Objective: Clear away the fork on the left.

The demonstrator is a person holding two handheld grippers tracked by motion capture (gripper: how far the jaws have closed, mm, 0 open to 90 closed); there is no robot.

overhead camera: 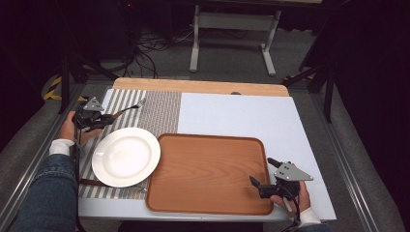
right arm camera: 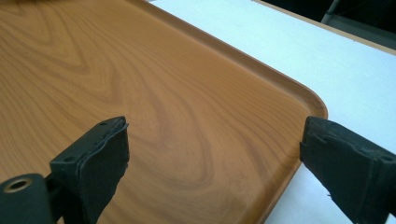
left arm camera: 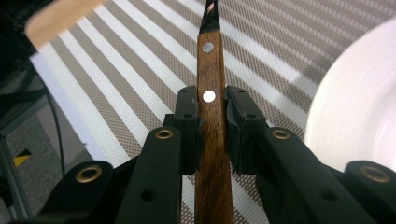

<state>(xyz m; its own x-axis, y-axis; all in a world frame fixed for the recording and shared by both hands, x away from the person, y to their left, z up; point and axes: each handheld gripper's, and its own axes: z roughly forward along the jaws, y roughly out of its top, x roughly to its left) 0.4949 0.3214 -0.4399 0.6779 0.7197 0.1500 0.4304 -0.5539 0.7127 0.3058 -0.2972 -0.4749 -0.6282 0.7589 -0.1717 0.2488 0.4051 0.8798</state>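
A wooden-handled fork (left arm camera: 212, 121) is pinched between the fingers (left arm camera: 189, 126) of the left gripper (overhead camera: 107, 121), the handle clamped at its rivets and the metal end pointing away over the striped placemat (left arm camera: 140, 70). A white plate (overhead camera: 126, 156) is seen just beside those fingers. The fingers (right arm camera: 93, 163) of the right gripper (overhead camera: 261, 186) are held spread with nothing between them, above the near right corner of the wooden tray (right arm camera: 140, 93), which is set on the table (overhead camera: 241, 113)
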